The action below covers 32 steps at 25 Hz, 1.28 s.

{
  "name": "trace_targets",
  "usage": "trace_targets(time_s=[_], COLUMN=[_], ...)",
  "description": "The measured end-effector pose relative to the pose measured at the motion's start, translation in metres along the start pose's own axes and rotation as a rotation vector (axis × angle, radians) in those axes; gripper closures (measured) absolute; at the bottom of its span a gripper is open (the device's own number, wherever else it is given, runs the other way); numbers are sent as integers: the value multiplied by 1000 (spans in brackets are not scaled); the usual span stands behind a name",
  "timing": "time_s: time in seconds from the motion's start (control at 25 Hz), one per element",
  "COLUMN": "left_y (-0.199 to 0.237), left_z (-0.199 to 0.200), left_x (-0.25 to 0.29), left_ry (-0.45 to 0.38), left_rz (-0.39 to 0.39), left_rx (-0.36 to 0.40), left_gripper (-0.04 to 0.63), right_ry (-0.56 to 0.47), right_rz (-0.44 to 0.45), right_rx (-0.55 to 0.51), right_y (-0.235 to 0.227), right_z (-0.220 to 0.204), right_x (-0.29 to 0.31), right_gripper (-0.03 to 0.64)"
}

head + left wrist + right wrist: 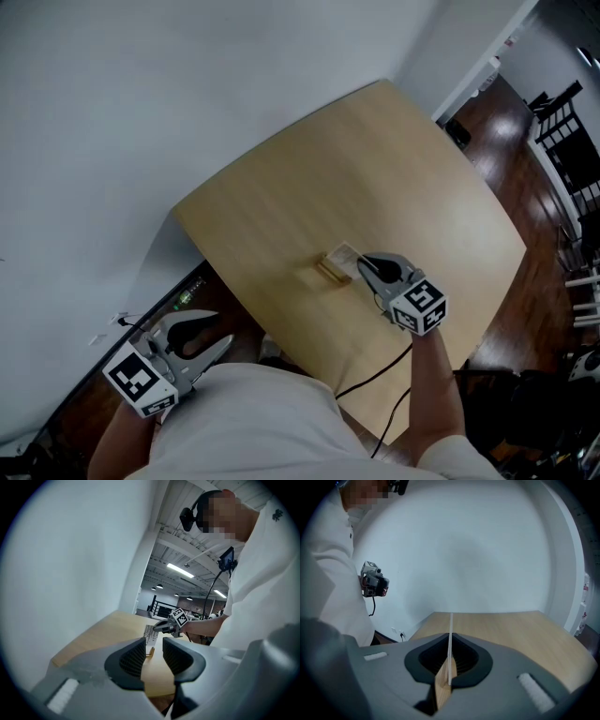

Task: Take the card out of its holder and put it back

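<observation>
Between the jaws of the right gripper (450, 657) a thin white card (450, 630) stands edge-on, and the pads are closed flat against its two faces. Directly under the card, also between the jaws, sits the wooden holder (442, 691). The card's lower edge meets it, but I cannot tell whether the edge is seated in the slot.

From the head view, the right gripper (363, 264) reaches the card (343, 254) and holder (330, 272) about the middle of the tabletop (375, 169), somewhat nearer the edge facing the person. A black cable (375, 377) trails from that gripper across the wood toward the near corner.

Off the tabletop, outside that same edge, the left gripper (223, 328) hangs beside the person's white shirt (253, 422). Its own view shows the left gripper (153, 656) with its pads a narrow gap apart and nothing between them.

Only the card and holder stand on the pale wood surface. A white wall (141, 94) runs along the far left edge, dark wooden floor (525, 122) lies beyond the right edge, and black chairs (562, 127) stand there.
</observation>
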<state>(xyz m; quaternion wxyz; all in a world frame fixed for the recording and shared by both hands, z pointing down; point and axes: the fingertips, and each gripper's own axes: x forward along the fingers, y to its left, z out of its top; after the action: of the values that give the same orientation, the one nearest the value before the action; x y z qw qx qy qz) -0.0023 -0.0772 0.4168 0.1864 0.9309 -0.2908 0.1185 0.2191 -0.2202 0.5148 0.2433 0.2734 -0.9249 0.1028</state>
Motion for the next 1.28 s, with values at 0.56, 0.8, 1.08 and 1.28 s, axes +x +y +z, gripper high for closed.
trace_targets(time_s=[0.56, 0.8, 1.08, 1.28], left_y=[2, 3, 5, 4], left_z=[2, 2, 1, -1], left_x=[9, 10, 12, 6], left_ry=[25, 32, 45, 51], left_rz=[1, 7, 13, 19], left_rx=[-7, -10, -14, -20], left_gripper=[474, 475, 474, 474], right_ry=[11, 20, 43, 23], right_rz=[25, 42, 72, 72], right_rx=[9, 24, 32, 63], right_y=[-5, -7, -9, -10], right_z=[-10, -26, -46, -50], right_x=[11, 18, 32, 33], right_gripper=[597, 597, 597, 597])
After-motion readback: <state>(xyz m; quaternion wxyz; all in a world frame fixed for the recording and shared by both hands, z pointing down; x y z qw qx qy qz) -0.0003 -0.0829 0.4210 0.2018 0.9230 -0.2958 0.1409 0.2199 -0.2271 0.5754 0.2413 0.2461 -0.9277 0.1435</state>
